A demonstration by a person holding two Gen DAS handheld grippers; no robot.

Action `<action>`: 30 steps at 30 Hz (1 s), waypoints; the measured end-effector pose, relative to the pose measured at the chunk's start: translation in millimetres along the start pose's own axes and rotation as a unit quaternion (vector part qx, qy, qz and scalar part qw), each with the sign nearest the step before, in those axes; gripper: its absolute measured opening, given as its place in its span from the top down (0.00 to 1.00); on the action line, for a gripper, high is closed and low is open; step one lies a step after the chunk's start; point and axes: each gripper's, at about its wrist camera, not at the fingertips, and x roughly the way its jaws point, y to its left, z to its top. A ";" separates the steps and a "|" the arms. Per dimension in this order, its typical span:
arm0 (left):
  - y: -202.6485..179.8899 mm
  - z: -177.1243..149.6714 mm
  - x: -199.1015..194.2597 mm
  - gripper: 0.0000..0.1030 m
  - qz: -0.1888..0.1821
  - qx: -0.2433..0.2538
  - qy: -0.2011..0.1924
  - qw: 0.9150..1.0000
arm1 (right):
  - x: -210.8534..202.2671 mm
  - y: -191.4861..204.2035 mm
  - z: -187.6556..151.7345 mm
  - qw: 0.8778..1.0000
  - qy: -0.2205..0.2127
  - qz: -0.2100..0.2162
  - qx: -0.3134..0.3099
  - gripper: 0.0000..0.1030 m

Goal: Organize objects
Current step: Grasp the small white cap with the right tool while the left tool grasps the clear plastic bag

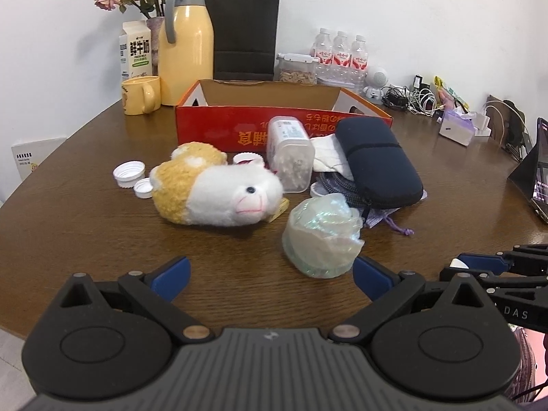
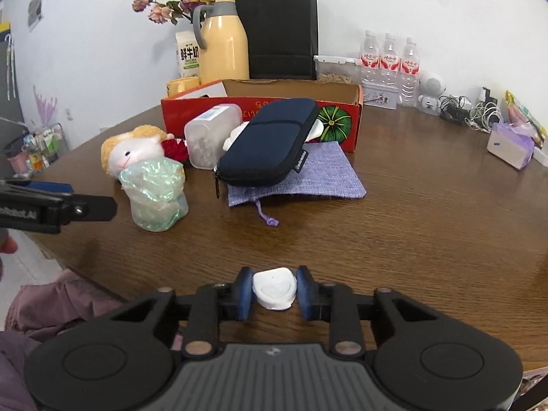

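My right gripper (image 2: pixel 274 293) is shut on a small white cap (image 2: pixel 274 287), held low over the table's near edge; it also shows in the left wrist view (image 1: pixel 459 263). My left gripper (image 1: pixel 272 275) is open and empty, just short of a crumpled iridescent plastic wrap (image 1: pixel 322 236), which also shows in the right wrist view (image 2: pixel 156 195). Behind lie a plush hamster (image 1: pixel 215 188), a clear plastic jar on its side (image 1: pixel 291 152), a dark zip case (image 1: pixel 380 161), a purple drawstring pouch (image 2: pixel 298 178) and white caps (image 1: pixel 128 173). An open red cardboard box (image 1: pixel 219 126) stands behind them.
A yellow mug (image 1: pixel 140 94), yellow thermos (image 1: pixel 185 51), milk carton (image 1: pixel 135 49), black paper bag (image 1: pixel 245 30), water bottles (image 1: pixel 340 54) and a snack container (image 1: pixel 296 68) line the back wall. Cables (image 1: pixel 414 99), a tissue box (image 1: pixel 457 126) and a tablet (image 1: pixel 534 174) sit right.
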 end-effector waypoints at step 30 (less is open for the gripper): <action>-30.2 25.6 39.6 0.58 -0.056 0.005 0.021 0.998 | 6.5 -10.3 45.2 0.996 -0.041 0.058 -0.052 0.75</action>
